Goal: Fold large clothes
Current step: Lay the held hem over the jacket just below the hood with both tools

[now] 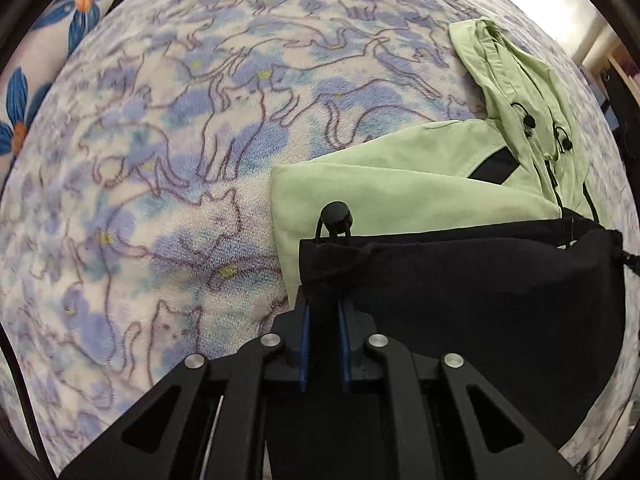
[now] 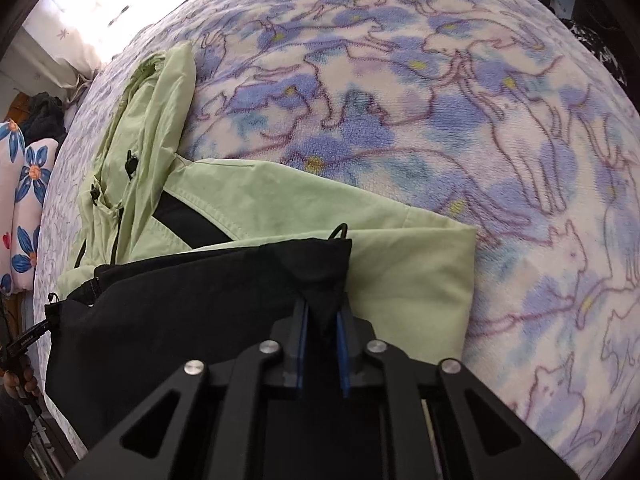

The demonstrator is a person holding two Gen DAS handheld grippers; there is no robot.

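Observation:
A light green hooded jacket [image 1: 400, 184] with a black lower part [image 1: 480, 292] lies partly folded on a bed. Its hood [image 1: 520, 80] points to the far side. My left gripper [image 1: 323, 300] is shut on the left corner of the black hem, just under a black cord stopper [image 1: 338, 214]. In the right wrist view the same jacket [image 2: 280, 200] shows, with its black part [image 2: 180, 300] in front. My right gripper [image 2: 322, 308] is shut on the right corner of the black hem, the cloth bunched between the blue pads.
The bed is covered by a fleecy blanket [image 1: 180, 160] with blue flowers and cat outlines. Flower-print pillows [image 1: 52, 40] lie at the far left of the left wrist view. A hand [image 2: 16, 384] holding the other gripper's handle shows at the left edge of the right wrist view.

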